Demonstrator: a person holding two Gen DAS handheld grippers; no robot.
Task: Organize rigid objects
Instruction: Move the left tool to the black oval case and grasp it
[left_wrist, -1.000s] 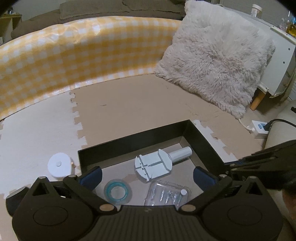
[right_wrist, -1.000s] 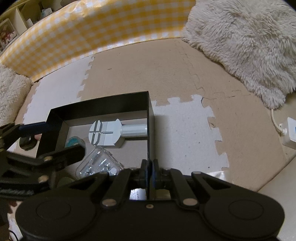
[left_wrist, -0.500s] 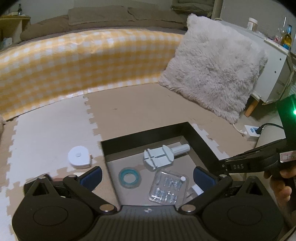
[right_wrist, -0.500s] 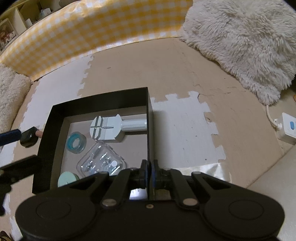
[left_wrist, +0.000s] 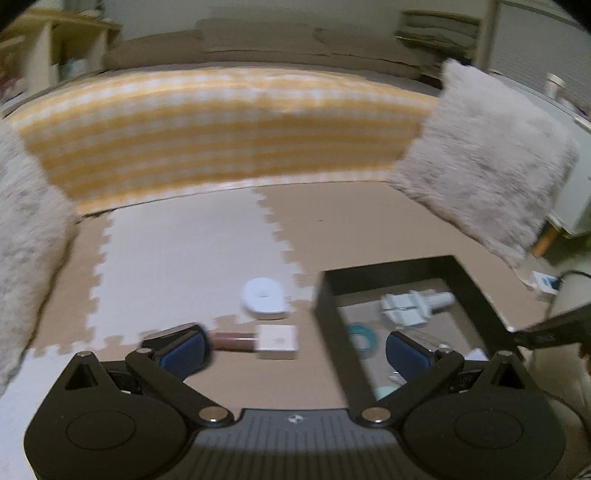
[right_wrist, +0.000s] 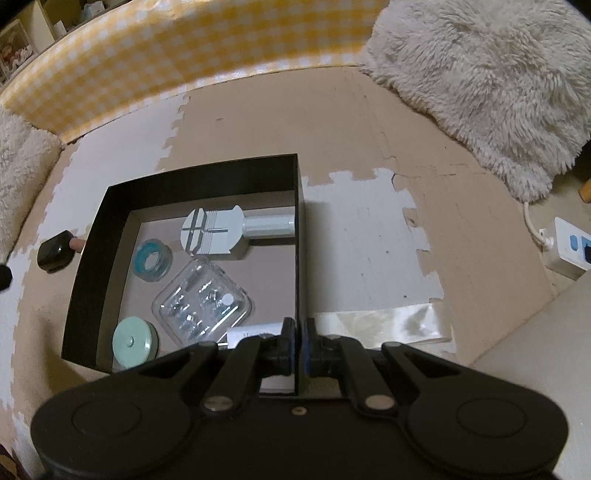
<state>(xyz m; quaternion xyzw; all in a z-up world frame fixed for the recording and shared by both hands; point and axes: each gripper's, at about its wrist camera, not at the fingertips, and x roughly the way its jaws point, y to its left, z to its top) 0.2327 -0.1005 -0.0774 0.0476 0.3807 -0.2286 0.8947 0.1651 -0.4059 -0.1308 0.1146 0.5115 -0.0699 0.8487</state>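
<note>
A black box (right_wrist: 199, 173) sits on the foam mat, and my right gripper (right_wrist: 299, 343) is shut on its right wall. Inside lie a white hand tool (right_wrist: 214, 234), a teal tape ring (right_wrist: 151, 260), a clear plastic case (right_wrist: 203, 299) and a mint round lid (right_wrist: 133, 343). My left gripper (left_wrist: 295, 352) is open, just left of the black box (left_wrist: 391, 264). Between and just beyond its fingers lies a brown tube with a white square cap (left_wrist: 277, 341). A white round object (left_wrist: 264, 297) rests a little farther on. The left wrist view is blurred.
A yellow checked barrier (left_wrist: 221, 140) curves along the back. Fluffy cushions (right_wrist: 480, 74) lie at the right and far left. A white power strip (right_wrist: 569, 251) with its cord sits on the floor at the right. Silvery tape (right_wrist: 388, 325) edges the mat.
My left gripper has swung left, from above the box's contents to over the mat beside it, still open. The right gripper has stayed shut on the box wall.
</note>
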